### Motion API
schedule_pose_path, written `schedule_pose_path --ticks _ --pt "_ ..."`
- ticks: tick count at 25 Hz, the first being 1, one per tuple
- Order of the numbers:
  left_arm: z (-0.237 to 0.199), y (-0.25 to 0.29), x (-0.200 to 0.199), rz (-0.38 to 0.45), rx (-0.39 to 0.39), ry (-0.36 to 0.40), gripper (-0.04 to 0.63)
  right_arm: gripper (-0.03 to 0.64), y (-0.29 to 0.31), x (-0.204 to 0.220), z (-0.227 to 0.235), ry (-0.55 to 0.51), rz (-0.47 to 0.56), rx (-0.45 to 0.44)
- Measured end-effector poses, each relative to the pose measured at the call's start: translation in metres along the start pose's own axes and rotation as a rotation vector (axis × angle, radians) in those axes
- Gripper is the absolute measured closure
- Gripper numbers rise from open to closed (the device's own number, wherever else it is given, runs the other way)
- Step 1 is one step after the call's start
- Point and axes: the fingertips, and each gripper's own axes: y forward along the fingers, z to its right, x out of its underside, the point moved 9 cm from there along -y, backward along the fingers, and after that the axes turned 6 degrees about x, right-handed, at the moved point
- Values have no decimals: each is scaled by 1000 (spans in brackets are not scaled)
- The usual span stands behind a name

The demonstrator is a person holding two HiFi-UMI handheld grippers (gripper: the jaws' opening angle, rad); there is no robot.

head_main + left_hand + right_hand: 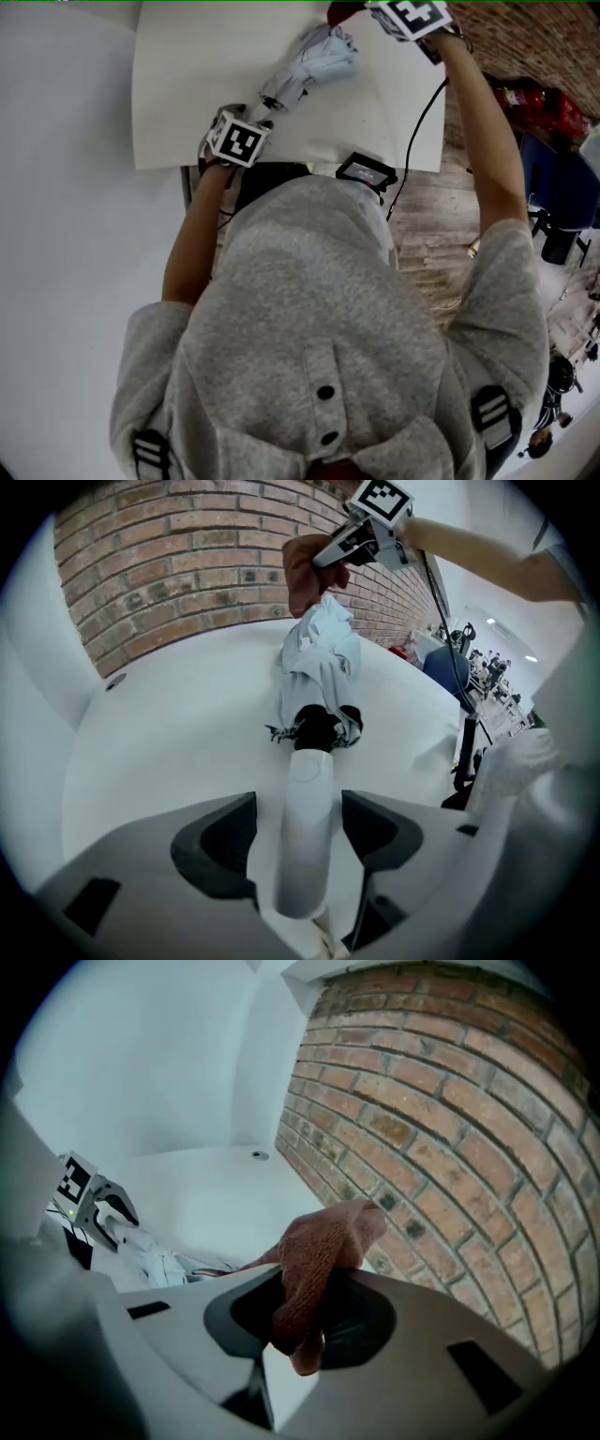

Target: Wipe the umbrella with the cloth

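Observation:
A folded pale blue umbrella lies on the white table, its white handle pointing toward me. My left gripper is shut on that handle, which sits between the jaws in the left gripper view. The bunched canopy stretches away from it. My right gripper is at the table's far edge, shut on a rust-red cloth. In the left gripper view the cloth hangs just above the canopy's far end, touching or nearly touching it. The right gripper view shows the umbrella low on the left.
A brick wall runs close along the table's far side. A black device with a cable sits at the table's near edge. Red objects and clutter stand on the floor to the right. A small round hole marks the tabletop.

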Motion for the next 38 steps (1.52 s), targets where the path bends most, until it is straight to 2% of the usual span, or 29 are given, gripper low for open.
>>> schedule_pose_path --ticks 9,15,19,25,29,38 --pt "4 1 0 8 1 -1 302 534 18 -15 -51 -118 -29 -82" --pt "6 -2 -3 8 0 3 302 532 31 -19 -91 -184 -74 -171" --pt "7 -1 -4 19 8 6 302 534 35 -20 -107 -226 -101 -188" --pt "7 -3 -3 14 -1 4 302 534 36 -24 -139 -242 -133 -279" --pt "8 -3 -4 30 2 10 302 534 36 -26 -153 -250 -139 -289" --pt "5 -3 -2 10 -8 7 302 534 35 -26 -181 -242 -154 -329"
